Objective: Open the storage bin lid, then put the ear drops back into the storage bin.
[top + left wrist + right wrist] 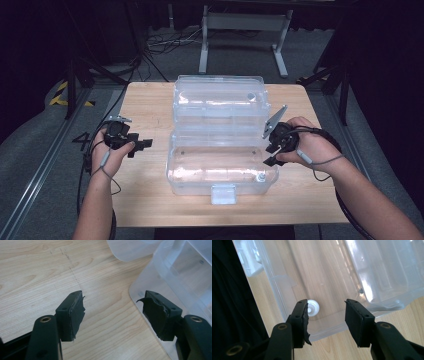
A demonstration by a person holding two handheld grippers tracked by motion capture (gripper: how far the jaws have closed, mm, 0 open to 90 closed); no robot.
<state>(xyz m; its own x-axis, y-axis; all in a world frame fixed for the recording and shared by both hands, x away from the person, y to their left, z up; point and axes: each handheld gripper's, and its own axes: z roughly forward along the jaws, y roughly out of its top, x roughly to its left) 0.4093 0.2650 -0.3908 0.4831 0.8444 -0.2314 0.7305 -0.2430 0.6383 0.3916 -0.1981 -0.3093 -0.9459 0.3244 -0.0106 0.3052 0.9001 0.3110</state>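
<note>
A clear plastic box [200, 186] stands open in the middle of the wooden table, its lid [217, 97] folded back behind it. A small white round piece [313, 308] lies on the box floor near the front right corner [260, 177]. My left gripper [142, 145] is held left of the box, open and empty; in its own view the jaws [113, 312] hang over bare wood beside the box's corner [150, 275]. My right gripper [270, 152] hovers at the box's right end, open [327, 315], with nothing between the pads and the white piece just past its left jaw.
A white latch tab [223, 194] sticks out from the box's front wall. Bare wooden table [145, 107] lies on both sides of the box. Beyond the far edge are a grey floor, cables and a white metal frame [245, 30].
</note>
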